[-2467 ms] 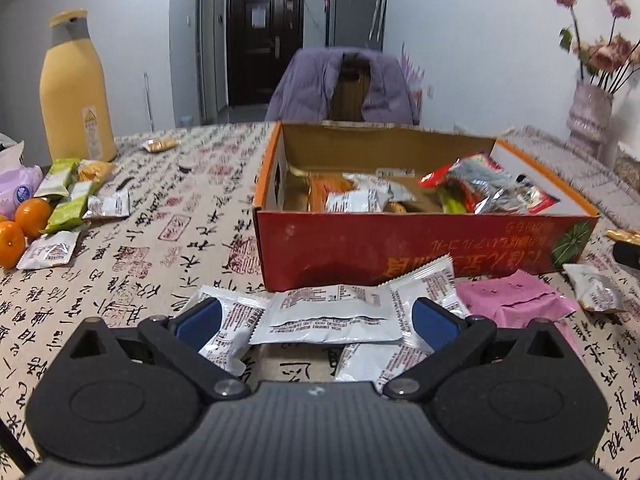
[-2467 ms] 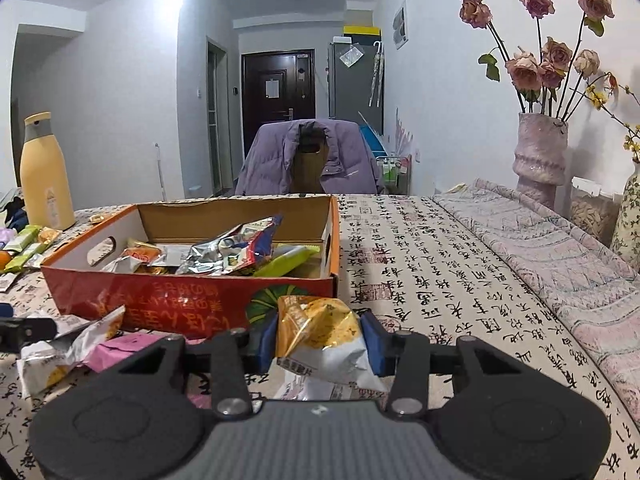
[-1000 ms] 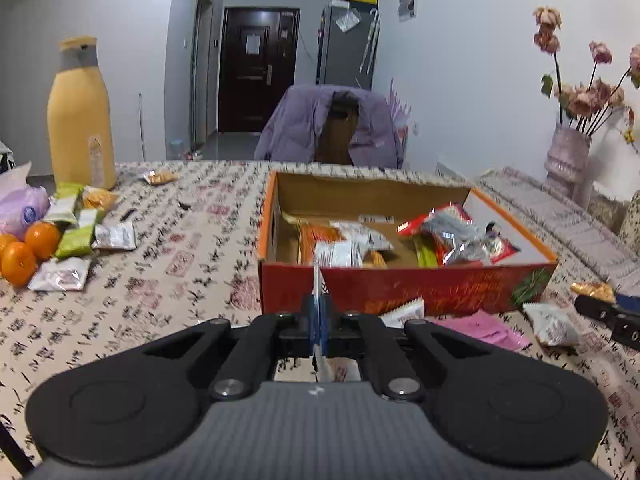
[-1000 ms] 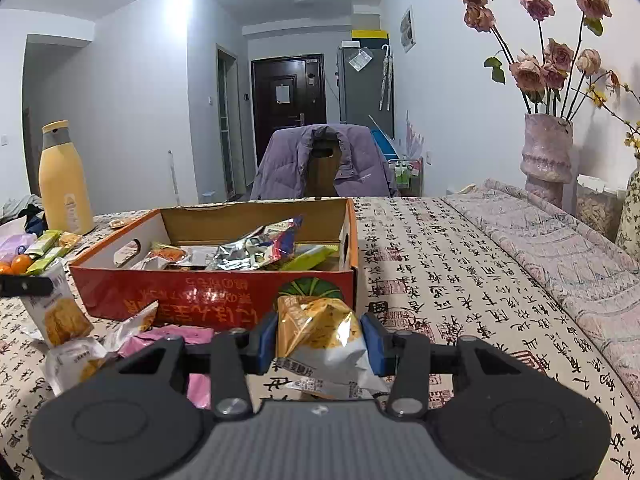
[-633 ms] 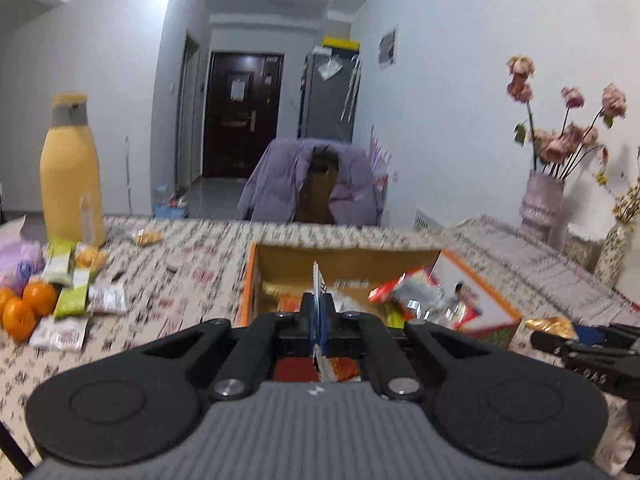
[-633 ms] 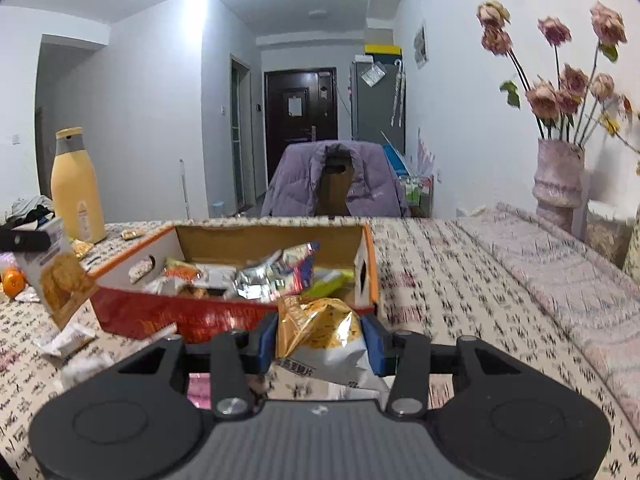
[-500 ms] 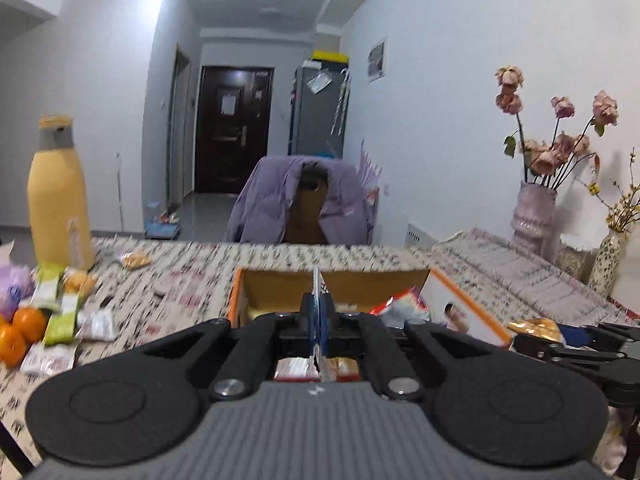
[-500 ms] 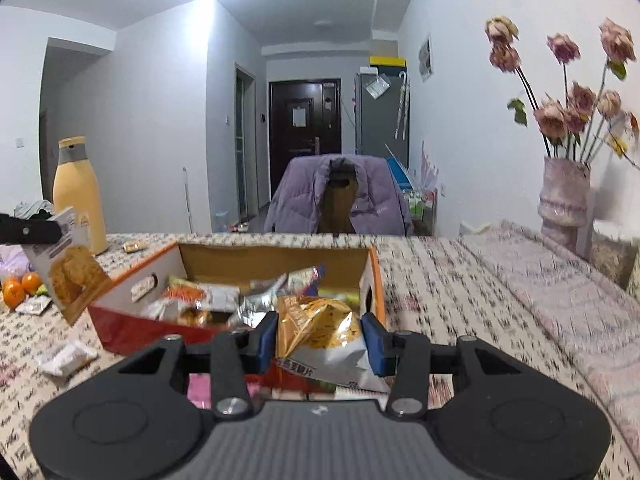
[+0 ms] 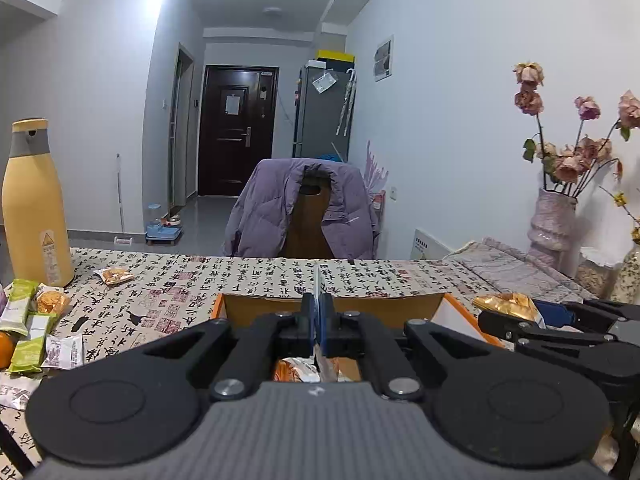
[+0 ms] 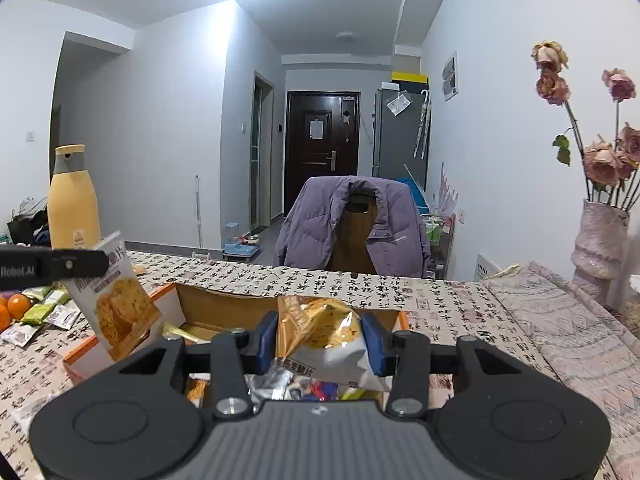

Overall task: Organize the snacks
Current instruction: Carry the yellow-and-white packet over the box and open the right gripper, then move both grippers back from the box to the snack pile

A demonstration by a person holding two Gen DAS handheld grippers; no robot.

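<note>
My left gripper (image 9: 319, 326) is shut on a flat white snack packet (image 9: 317, 280), seen edge-on between the blue pads; in the right wrist view that packet (image 10: 116, 300) hangs from the left gripper over the left wall of the orange cardboard box (image 10: 160, 292). My right gripper (image 10: 322, 344) is shut on a puffy yellow and white chip bag (image 10: 324, 330), held over the box's right part. In the left wrist view the chip bag (image 9: 506, 305) shows at the right above the box (image 9: 400, 306). Several snacks lie inside the box.
A tall yellow bottle (image 9: 34, 204) stands at the far left of the table, with green bars (image 9: 30, 332), small packets and oranges (image 10: 18, 304) beside it. One loose snack (image 9: 114, 275) lies farther back. A chair with a purple jacket (image 9: 302, 210) faces the table; a vase of roses (image 10: 598, 240) stands at the right.
Both grippers rose from the table and moved forward over the box, each carrying its snack. The box now lies below them and its red front wall is out of sight.
</note>
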